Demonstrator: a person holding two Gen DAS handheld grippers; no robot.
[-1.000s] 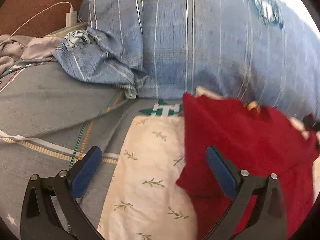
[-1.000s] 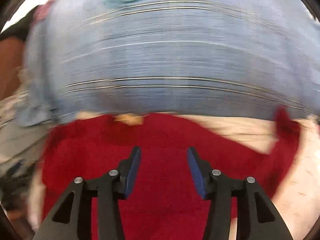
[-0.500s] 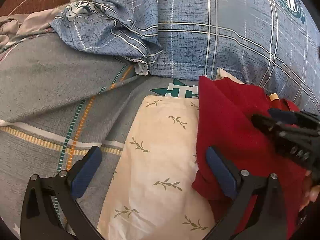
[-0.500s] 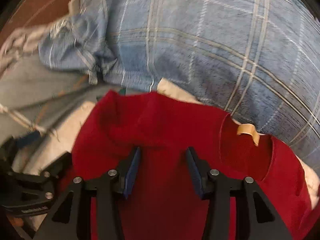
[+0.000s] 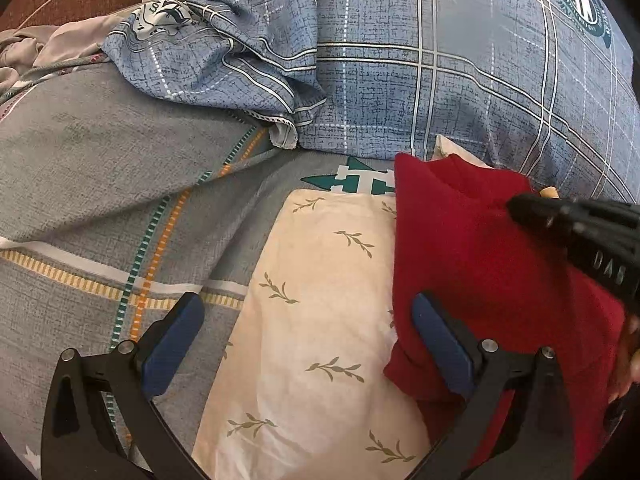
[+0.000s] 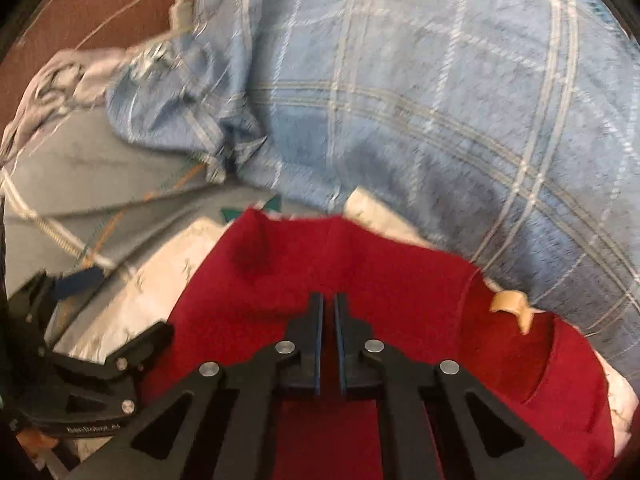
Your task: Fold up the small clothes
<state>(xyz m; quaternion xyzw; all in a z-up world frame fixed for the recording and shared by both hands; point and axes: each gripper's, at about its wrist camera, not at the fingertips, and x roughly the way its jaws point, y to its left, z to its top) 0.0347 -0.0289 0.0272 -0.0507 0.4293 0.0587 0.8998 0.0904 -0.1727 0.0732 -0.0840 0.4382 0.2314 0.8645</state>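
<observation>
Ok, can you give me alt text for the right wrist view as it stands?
The right gripper has just closed its jaws on a fold of the red garment, which lies on a cream leaf-print cloth. A blue plaid pillow fills the background; the left gripper is lower left.

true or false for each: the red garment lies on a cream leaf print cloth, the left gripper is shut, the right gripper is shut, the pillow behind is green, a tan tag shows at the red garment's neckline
1. The red garment lies on the cream leaf-print cloth: true.
2. The left gripper is shut: false, its jaws stand wide open.
3. The right gripper is shut: true; it has just closed, apparently pinching red fabric.
4. The pillow behind is green: false, it is blue plaid.
5. A tan tag shows at the neckline: true.
</observation>
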